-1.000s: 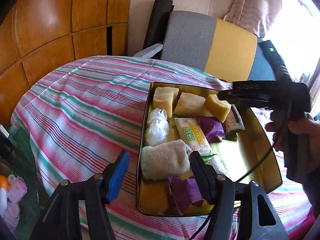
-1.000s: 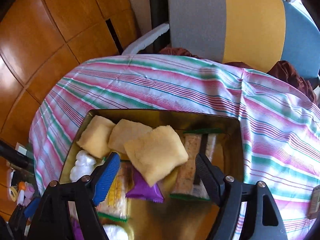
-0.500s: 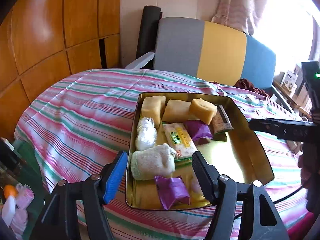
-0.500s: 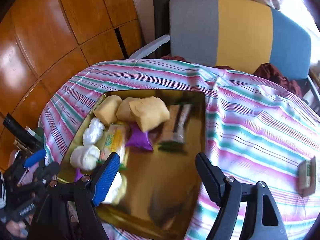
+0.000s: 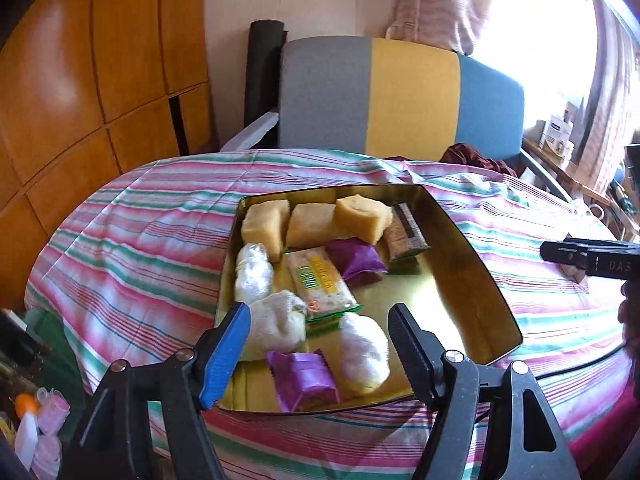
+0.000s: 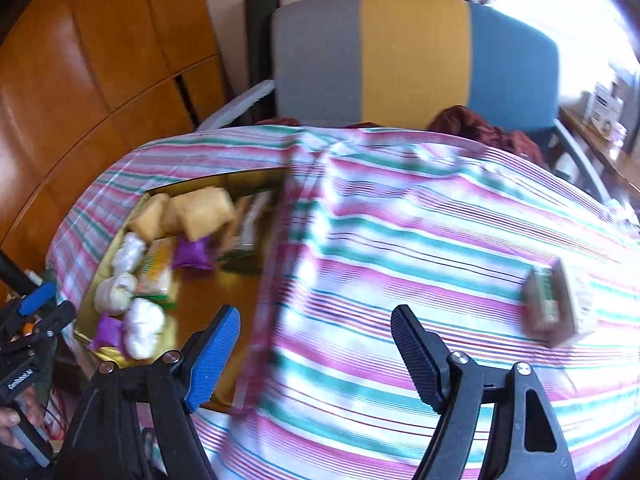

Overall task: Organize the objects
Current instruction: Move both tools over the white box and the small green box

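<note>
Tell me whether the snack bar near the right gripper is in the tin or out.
Out. The snack bar lies on the striped tablecloth, well apart from the gold tin.

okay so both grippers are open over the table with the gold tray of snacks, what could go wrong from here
1. The last packet lies alone on the striped tablecloth, off to the side of the right hand-held gripper. That view is blurred, so a hurried grab might miss it.
2. The cloth is wrinkled, so the pads may pinch fabric and tug the gold tray.
3. The left hand-held gripper, whose jaws have just been opening with nothing between them, hangs above the white bundles and could knock them.
</note>
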